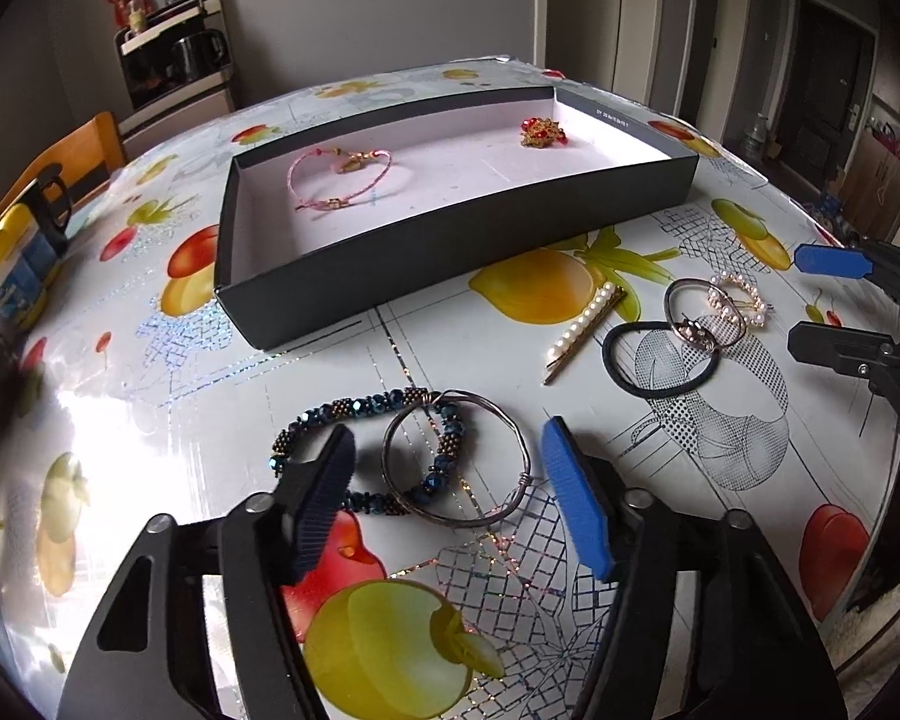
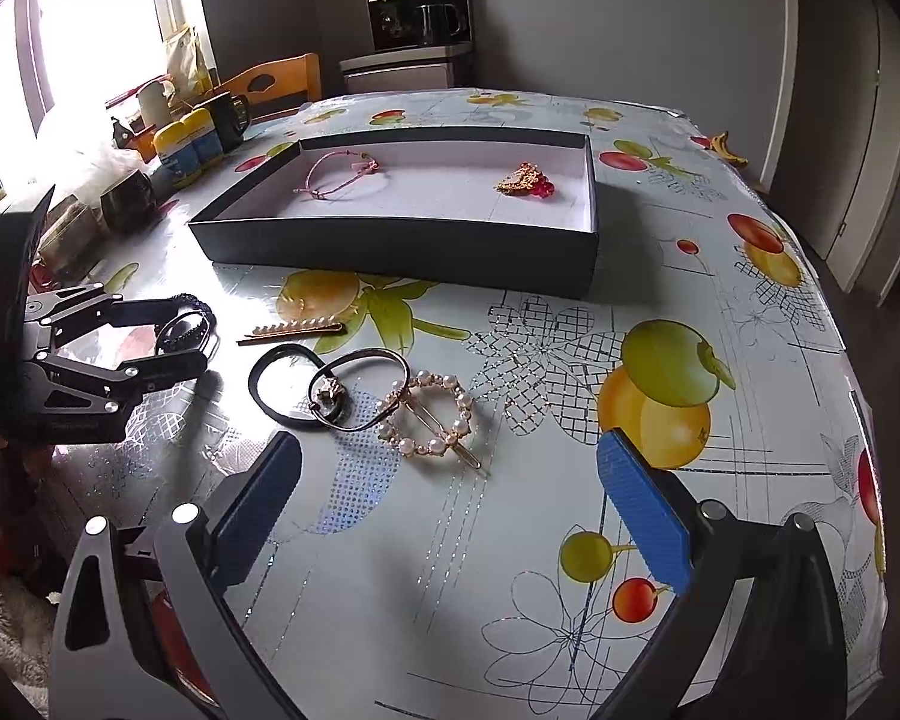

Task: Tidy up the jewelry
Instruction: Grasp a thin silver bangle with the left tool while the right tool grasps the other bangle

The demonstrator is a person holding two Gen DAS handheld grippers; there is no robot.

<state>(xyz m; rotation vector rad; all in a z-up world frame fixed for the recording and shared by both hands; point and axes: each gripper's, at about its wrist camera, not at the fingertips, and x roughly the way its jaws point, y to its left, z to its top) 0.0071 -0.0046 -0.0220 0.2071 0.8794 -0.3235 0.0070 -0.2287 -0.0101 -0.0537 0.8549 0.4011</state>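
Note:
A black box (image 1: pixel 450 252) with a white floor holds a pink cord bracelet (image 1: pixel 339 177) and a red-gold brooch (image 1: pixel 543 132). My left gripper (image 1: pixel 450 480) is open, its fingers on either side of a metal bangle (image 1: pixel 456 459) that overlaps a blue beaded bracelet (image 1: pixel 366 414). To the right lie a pearl bar clip (image 1: pixel 585 324), a black hair tie (image 1: pixel 660 360), a charm bangle (image 1: pixel 702 312) and a round pearl clip (image 2: pixel 432 417). My right gripper (image 2: pixel 450 498) is open and empty, just short of the round pearl clip. The box (image 2: pixel 402 246) also shows in the right wrist view.
The fruit-print tablecloth (image 2: pixel 660 372) covers the table. Mugs, yellow-lidded containers (image 2: pixel 189 144) and clutter stand at the left edge by the window. A wooden chair (image 2: pixel 270 81) and a coffee machine (image 2: pixel 417 12) are behind the table.

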